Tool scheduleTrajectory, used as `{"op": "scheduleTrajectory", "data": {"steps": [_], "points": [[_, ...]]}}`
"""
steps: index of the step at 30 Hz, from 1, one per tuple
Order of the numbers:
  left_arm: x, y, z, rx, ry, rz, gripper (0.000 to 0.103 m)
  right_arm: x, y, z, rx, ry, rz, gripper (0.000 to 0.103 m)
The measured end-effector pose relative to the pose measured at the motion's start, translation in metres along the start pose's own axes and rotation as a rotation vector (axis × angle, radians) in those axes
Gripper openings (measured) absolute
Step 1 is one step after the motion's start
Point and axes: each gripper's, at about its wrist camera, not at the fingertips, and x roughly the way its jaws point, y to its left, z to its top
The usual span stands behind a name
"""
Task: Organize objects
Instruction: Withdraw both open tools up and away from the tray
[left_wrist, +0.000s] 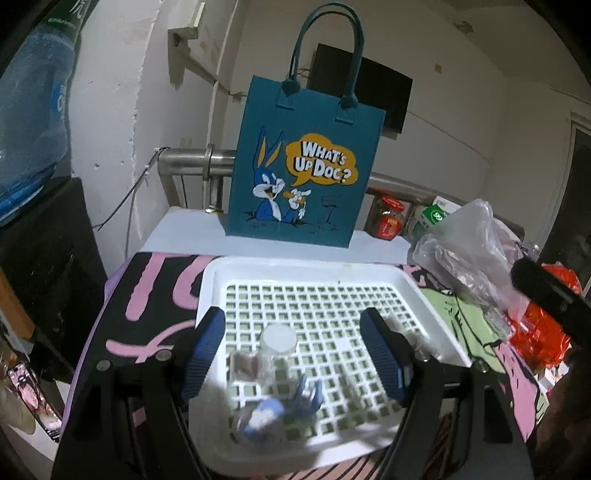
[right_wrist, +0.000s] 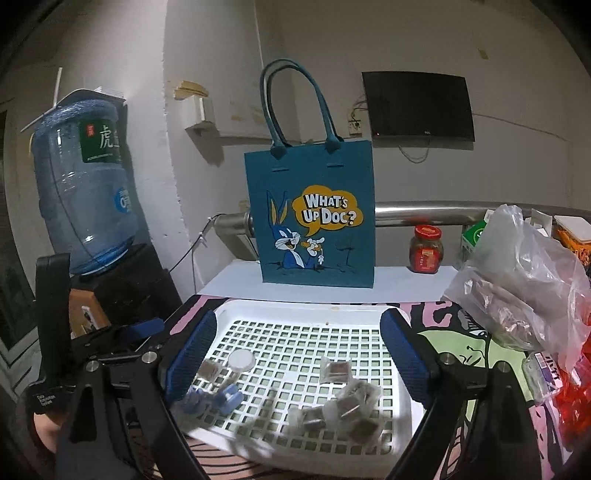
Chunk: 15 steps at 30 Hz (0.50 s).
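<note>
A white slotted tray (right_wrist: 400, 406) lies on a patterned cloth (left_wrist: 147, 295) over the bench, and both grippers hang over its near half. The left gripper (left_wrist: 293, 354) has its jaws spread wide and grips nothing; between its blue pads (left_wrist: 205, 354) a clear jar (left_wrist: 277, 354) with a pale lid stands on the tray grid, touching neither pad, with a blurred blue toy (left_wrist: 273, 413) just at its 6 o'clock. The right gripper (right_wrist: 295, 358) is likewise wide open and empty. In its view small wrapped packets (right_wrist: 351, 406) lie heaped at the tray's 5 o'clock, one more packet (right_wrist: 335, 369) sits apart near the centre, and the jar and toy rest at the tray's 8 o'clock beside the left pad. A teal tote (right_wrist: 314, 221) printed "What's Up Doc?" stands upright beyond the tray at 12 o'clock. A red-lidded jar (right_wrist: 426, 249) stands at 2 o'clock, and a crumpled clear bag (right_wrist: 524, 280) slumps at 3 o'clock. A water jug (right_wrist: 85, 192) sits at 10 o'clock.
</note>
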Motion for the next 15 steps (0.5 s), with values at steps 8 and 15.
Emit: {"op": "scheduleTrajectory", "data": {"steps": [8, 15], "points": [[-0.009, 0.015, -0.024, -0.025, 0.020, 0.023, 0.075, -0.008, -0.005, -0.028, 0.013, -0.001, -0.010, 0.091], [-0.009, 0.017, -0.042, -0.001, 0.055, 0.033, 0.075, -0.014, -0.019, -0.044, 0.060, -0.001, -0.018, 0.091]]}}
